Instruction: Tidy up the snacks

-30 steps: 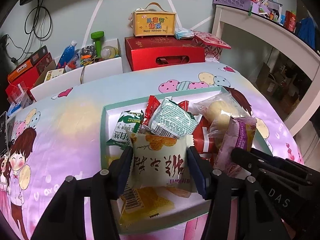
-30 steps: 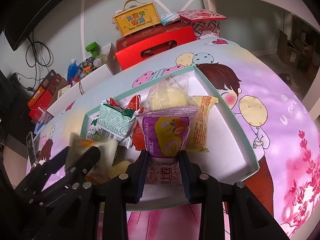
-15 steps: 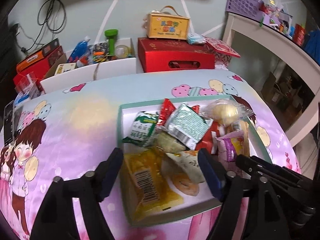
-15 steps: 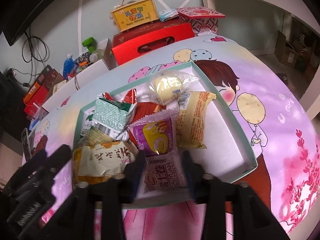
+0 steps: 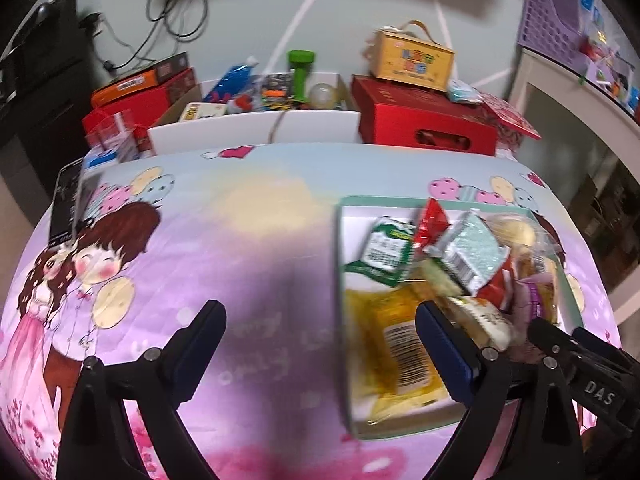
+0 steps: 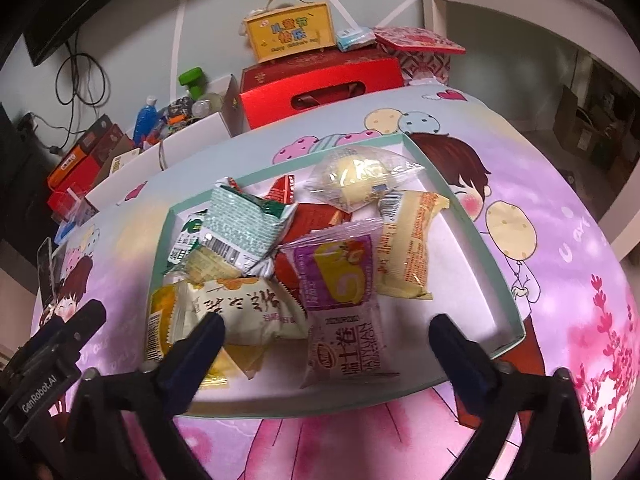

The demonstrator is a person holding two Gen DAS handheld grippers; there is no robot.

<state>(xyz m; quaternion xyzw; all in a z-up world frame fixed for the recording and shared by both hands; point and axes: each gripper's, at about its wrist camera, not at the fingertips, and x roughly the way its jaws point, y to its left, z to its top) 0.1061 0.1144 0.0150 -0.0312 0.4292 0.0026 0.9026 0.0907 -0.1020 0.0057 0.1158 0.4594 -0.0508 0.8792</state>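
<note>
A shallow white tray with a teal rim (image 6: pixel 472 216) (image 5: pixel 340 264) lies on the cartoon tablecloth, heaped with snack packets. A purple swiss-roll packet (image 6: pixel 344 304) and a cream packet with dark characters (image 6: pixel 240 312) rest at its near side. A yellow packet (image 5: pixel 392 344) lies at the tray's near left corner. A green-white biscuit packet (image 6: pixel 244 228) tops the pile. My right gripper (image 6: pixel 326 340) hangs open just above the tray's near edge, holding nothing. My left gripper (image 5: pixel 320 340) is open over the cloth at the tray's left edge, empty.
Behind the table stand a red gift box (image 6: pixel 320 84) with a yellow handled box (image 6: pixel 290 32) on it, and a white bin of bottles and toys (image 5: pixel 276 120). A phone (image 5: pixel 66 200) lies at the far left edge. A white shelf unit (image 6: pixel 520 12) stands right.
My left gripper let go of the cream packet, opened wide and swung left off the tray. My right gripper released the purple packet, which now lies in the tray, and opened wide.
</note>
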